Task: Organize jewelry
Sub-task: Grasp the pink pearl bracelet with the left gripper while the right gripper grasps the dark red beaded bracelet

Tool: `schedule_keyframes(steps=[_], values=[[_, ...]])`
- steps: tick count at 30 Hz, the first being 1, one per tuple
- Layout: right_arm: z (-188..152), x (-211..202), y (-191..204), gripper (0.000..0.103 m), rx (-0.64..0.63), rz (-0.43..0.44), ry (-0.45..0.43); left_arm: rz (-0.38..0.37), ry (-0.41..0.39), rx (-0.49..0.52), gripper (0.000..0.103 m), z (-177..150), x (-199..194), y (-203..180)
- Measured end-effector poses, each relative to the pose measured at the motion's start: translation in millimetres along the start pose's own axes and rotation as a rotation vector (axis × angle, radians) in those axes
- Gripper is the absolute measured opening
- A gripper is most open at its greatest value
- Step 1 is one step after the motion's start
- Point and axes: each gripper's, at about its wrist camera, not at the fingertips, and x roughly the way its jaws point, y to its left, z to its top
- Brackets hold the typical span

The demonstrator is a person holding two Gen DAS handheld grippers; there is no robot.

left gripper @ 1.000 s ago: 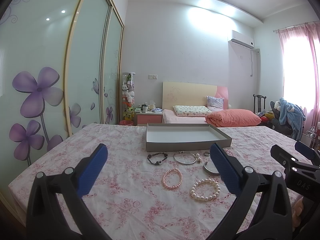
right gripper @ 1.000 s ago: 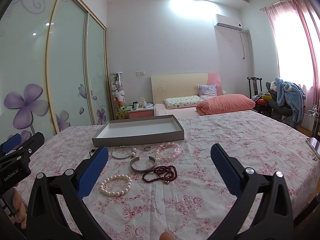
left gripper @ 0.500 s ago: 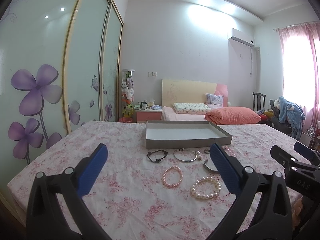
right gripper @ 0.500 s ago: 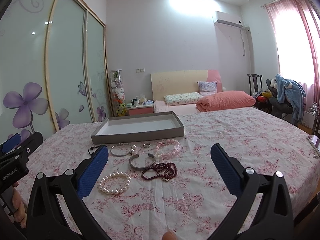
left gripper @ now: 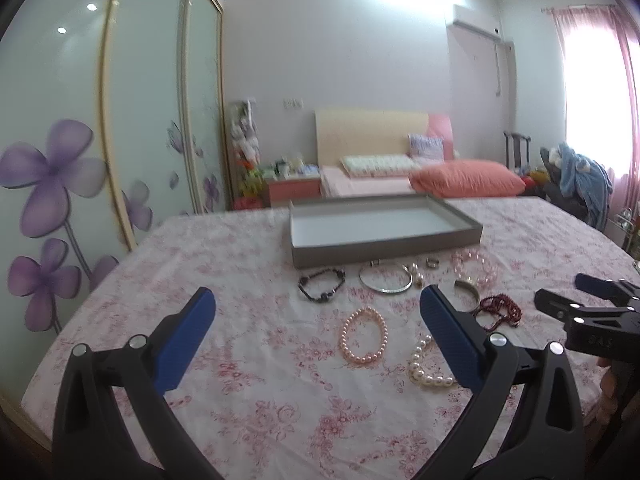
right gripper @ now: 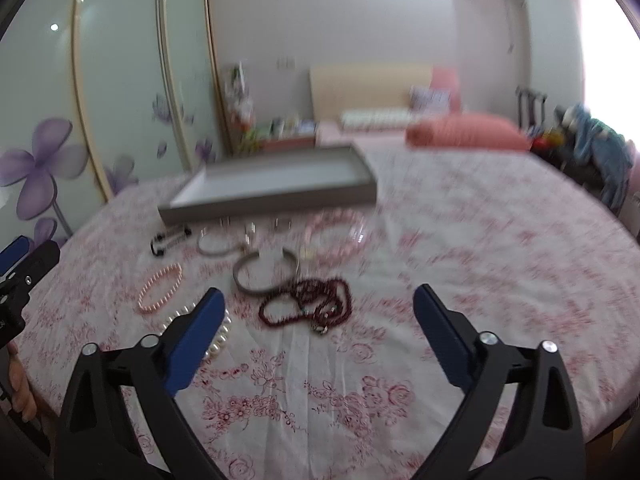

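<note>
Left wrist view: the left gripper (left gripper: 316,308) hangs above the floral cloth (left gripper: 256,360), jaws spread wide and holding nothing. Ahead lies the grey tray (left gripper: 384,250). In front of it sit a dark bracelet (left gripper: 321,285), a silver bangle (left gripper: 385,280), a small ring (left gripper: 431,263) and pale pink beads (left gripper: 476,267). Nearer lie a pink pearl bracelet (left gripper: 363,337) and white pearls (left gripper: 425,372), partly behind the right finger. The right gripper (left gripper: 592,296) shows at the right edge.

Right wrist view, blurred: the right gripper (right gripper: 318,308) is also wide and holds nothing. Red beads (right gripper: 310,306) lie just ahead between its fingers, touching a silver cuff (right gripper: 264,270). The tray (right gripper: 272,196) is beyond.
</note>
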Motion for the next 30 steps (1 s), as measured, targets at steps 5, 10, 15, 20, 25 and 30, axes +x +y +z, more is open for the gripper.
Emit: schedule_keyframes(steps=[5, 10, 15, 20, 25, 30], values=[[5.3, 41.4, -1.6, 0.074, 0.007, 0.040, 0.186, -0.048, 0.121, -0.003, 0.099, 6.5, 32.2, 5.1], [9.4, 58.1, 2.1, 0.068, -0.005, 0.037, 0.268, -0.100, 0.224, 0.002, 0.099, 11.0, 61.6, 3.9], [9.9, 75.7, 6.0, 0.062, -0.035, 0.030, 0.338, -0.133, 0.288, 0.013, 0.099, 10.1, 80.9, 1.2], [11.6, 75.3, 9.0, 0.042, -0.072, -0.020, 0.318, -0.137, 0.312, 0.032, 0.099, 6.7, 91.5, -1.7], [10.9, 76.6, 7.6, 0.040, -0.089, -0.034, 0.303, -0.137, 0.347, 0.051, 0.096, 5.6, 104.6, -5.5], [10.8, 77.0, 7.2, 0.041, -0.084, -0.030, 0.297, -0.141, 0.437, 0.057, 0.075, 0.4, 129.5, -7.3]])
